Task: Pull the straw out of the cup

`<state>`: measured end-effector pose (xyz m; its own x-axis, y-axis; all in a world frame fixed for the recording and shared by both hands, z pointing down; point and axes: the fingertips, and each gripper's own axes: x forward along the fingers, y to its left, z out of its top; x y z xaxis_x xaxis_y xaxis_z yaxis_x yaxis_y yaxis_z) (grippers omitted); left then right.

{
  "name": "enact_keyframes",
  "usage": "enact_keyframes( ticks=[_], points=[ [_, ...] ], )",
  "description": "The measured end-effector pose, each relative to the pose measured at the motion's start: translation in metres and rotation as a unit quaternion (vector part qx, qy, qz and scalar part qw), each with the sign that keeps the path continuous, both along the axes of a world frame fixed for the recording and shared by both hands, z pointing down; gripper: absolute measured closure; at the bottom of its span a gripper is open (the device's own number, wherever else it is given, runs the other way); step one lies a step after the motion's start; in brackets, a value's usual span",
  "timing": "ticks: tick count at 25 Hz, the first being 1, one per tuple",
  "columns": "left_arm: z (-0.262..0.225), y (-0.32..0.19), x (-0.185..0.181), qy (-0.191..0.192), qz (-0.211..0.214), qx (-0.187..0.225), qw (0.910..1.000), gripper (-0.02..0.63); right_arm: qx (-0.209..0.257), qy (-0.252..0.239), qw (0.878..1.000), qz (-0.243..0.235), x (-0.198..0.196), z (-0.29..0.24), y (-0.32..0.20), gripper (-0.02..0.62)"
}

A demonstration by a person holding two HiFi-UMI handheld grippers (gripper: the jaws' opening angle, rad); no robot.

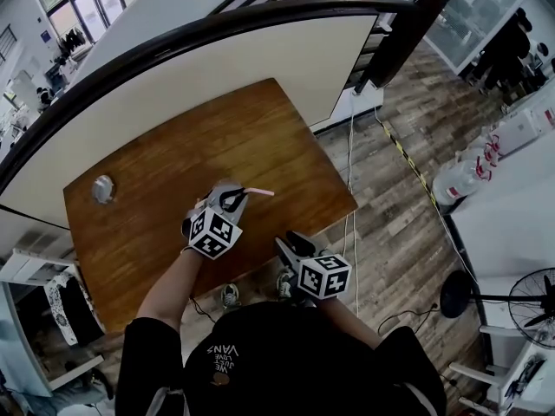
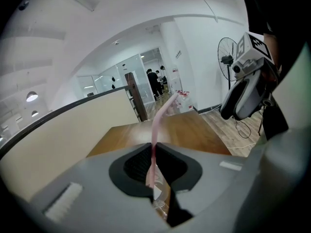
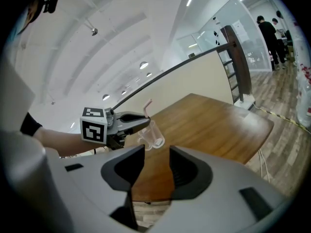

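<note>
A pink bent straw (image 1: 258, 191) sticks out of a clear plastic cup (image 3: 154, 135) over the wooden table (image 1: 165, 154). In the left gripper view the straw (image 2: 158, 118) runs up through the narrow gap of my left gripper (image 2: 154, 148), whose jaws are shut on it just above the cup (image 2: 160, 204). The right gripper view shows the left gripper (image 3: 142, 123) at the cup's rim, the cup tilted below it and the straw (image 3: 147, 105) poking up. My right gripper (image 3: 156, 153) stands open and empty, short of the cup, near the table's front edge (image 1: 284, 250).
A small round metal disc (image 1: 103, 188) lies near the table's left end. A cream partition with a dark rail (image 1: 260, 24) runs behind the table. Cables trail over the plank floor to the right, where large water bottles (image 1: 458, 180) and a standing fan (image 1: 531, 306) are.
</note>
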<state>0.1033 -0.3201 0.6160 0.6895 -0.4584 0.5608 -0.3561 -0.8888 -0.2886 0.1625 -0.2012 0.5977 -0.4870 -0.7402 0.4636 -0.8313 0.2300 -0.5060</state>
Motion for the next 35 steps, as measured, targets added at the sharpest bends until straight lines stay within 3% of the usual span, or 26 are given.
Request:
enact_keyframes(
  ticks=[9,20,28,35],
  points=[
    [-0.025,-0.006,-0.014,0.055,-0.044,0.005,0.9975,0.568,0.010,-0.004,1.000,0.001,-0.007,-0.006,-0.006,0.468],
    [-0.075,-0.004,-0.041,0.142,-0.095,0.010,0.9852,0.569,0.032,-0.007,0.999,0.010,-0.011,-0.022,-0.015,0.468],
    [-0.124,0.009,-0.073,0.227,-0.144,0.032,0.9628,0.569,0.047,-0.004,0.999,0.006,-0.016,-0.037,-0.023,0.468],
    [-0.148,0.019,-0.119,0.257,-0.190,0.065,0.9454,0.569,0.058,-0.001,0.998,-0.010,-0.033,-0.047,-0.031,0.468]
  ],
)
